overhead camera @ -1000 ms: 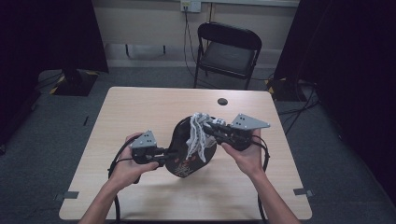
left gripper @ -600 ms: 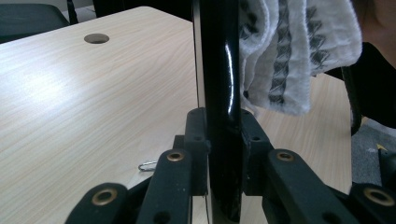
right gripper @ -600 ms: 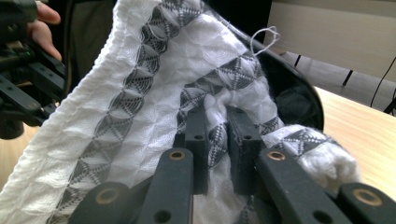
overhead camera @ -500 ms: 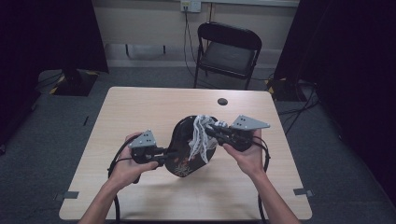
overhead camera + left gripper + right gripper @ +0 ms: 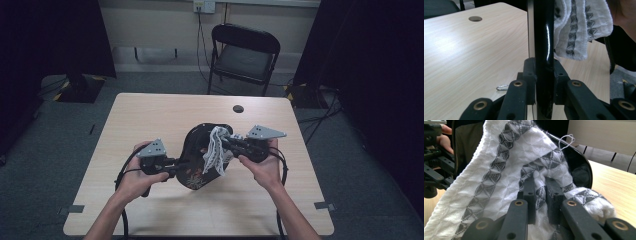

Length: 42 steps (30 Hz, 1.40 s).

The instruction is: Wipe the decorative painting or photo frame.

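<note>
A black plate (image 5: 197,150) with a reddish pattern is held up on edge over the wooden table (image 5: 150,120). My left gripper (image 5: 176,164) is shut on its rim; in the left gripper view the plate's edge (image 5: 544,50) stands upright between the two pads. My right gripper (image 5: 225,145) is shut on a white cloth with grey diamond stripes (image 5: 215,156), which lies against the plate's face. In the right gripper view the cloth (image 5: 499,170) bunches between the fingers (image 5: 529,195), with the plate's dark rim (image 5: 581,167) behind it.
A black folding chair (image 5: 243,57) stands beyond the far edge of the table. A round cable hole (image 5: 238,108) sits near the far right of the tabletop. A small metal clip (image 5: 502,87) lies on the table by the left gripper. Dark curtains flank both sides.
The cloth in my right gripper has slid slightly across the plate's face. The left gripper and the plate have stayed where they were.
</note>
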Each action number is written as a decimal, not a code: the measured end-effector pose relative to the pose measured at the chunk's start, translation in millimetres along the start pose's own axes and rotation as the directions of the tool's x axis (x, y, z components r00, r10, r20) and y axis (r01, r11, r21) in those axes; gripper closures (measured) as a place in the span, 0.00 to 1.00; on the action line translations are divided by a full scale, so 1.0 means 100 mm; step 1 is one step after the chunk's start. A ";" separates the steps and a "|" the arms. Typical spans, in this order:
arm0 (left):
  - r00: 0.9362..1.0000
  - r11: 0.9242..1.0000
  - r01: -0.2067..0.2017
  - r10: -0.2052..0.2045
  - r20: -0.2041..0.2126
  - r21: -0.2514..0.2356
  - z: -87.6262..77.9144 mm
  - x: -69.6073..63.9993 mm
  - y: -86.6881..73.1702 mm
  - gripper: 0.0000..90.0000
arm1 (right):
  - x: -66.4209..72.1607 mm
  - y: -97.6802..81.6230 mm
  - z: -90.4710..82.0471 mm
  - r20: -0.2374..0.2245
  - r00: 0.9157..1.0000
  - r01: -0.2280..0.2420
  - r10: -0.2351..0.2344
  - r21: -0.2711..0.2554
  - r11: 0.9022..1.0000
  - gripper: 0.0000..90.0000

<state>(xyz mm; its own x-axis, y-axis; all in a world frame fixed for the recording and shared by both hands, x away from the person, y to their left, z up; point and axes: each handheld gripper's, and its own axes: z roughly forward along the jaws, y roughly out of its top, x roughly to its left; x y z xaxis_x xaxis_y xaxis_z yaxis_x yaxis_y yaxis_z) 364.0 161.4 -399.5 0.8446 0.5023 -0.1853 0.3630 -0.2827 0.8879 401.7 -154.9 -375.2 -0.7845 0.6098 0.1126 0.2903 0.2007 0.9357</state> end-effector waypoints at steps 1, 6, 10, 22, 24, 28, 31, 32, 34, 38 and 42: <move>1.000 1.000 0.003 -0.003 0.002 -0.001 0.00 0.00 0.00 0.87 | 0.01 0.02 -0.01 0.001 1.000 0.008 -0.008 -0.011 1.000 0.90; 1.000 1.000 -0.006 0.006 0.008 0.010 0.00 -0.02 0.01 0.87 | 0.08 0.12 -0.07 0.003 1.000 0.022 -0.022 -0.096 0.995 0.90; 1.000 1.000 -0.010 0.009 0.019 0.015 0.01 -0.04 0.02 0.87 | 0.17 0.18 -0.10 -0.010 0.999 0.042 -0.044 -0.136 0.990 0.90; 0.999 1.000 -0.019 0.019 0.027 0.014 0.01 -0.04 0.02 0.87 | 0.26 0.21 -0.10 -0.039 0.997 0.055 -0.062 -0.157 0.986 0.90; 0.999 1.000 -0.017 0.017 0.027 0.013 0.01 -0.04 0.01 0.87 | 0.21 0.22 -0.14 -0.021 0.999 0.047 -0.051 -0.161 0.986 0.90; 1.000 1.000 -0.017 0.017 0.023 0.012 0.01 -0.04 0.02 0.87 | 0.09 0.13 -0.14 -0.012 1.000 0.026 -0.027 -0.111 0.993 0.90; 1.000 1.000 -0.018 0.018 0.022 0.009 0.01 -0.04 0.02 0.87 | 0.05 0.06 -0.11 -0.016 1.000 0.014 -0.015 -0.082 0.997 0.90; 1.000 1.000 -0.019 0.019 0.022 0.010 0.01 -0.04 0.02 0.87 | 0.05 0.07 -0.12 -0.011 1.000 0.013 -0.014 -0.083 0.996 0.90; 1.000 1.000 -0.018 0.017 0.023 0.010 0.01 -0.04 0.02 0.87 | 0.05 0.10 -0.15 0.003 1.000 0.016 -0.016 -0.103 0.995 0.89; 1.000 1.000 -0.020 0.020 0.022 0.010 0.01 -0.04 0.02 0.87 | 0.05 0.15 -0.20 0.047 0.997 0.068 -0.063 -0.106 0.992 0.89; 1.000 1.000 -0.021 0.021 0.022 0.009 0.00 -0.03 0.02 0.87 | 0.01 0.08 -0.17 0.027 0.999 0.045 -0.043 -0.074 0.996 0.89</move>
<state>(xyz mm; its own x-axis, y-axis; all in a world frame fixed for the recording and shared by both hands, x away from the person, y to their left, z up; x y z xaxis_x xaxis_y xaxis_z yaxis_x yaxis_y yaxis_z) 361.9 158.8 -397.6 0.8606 0.4779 -0.1760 0.3485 -0.3006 0.8878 394.3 -165.7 -361.9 -0.7812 0.6211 0.0629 0.2130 0.1704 0.9621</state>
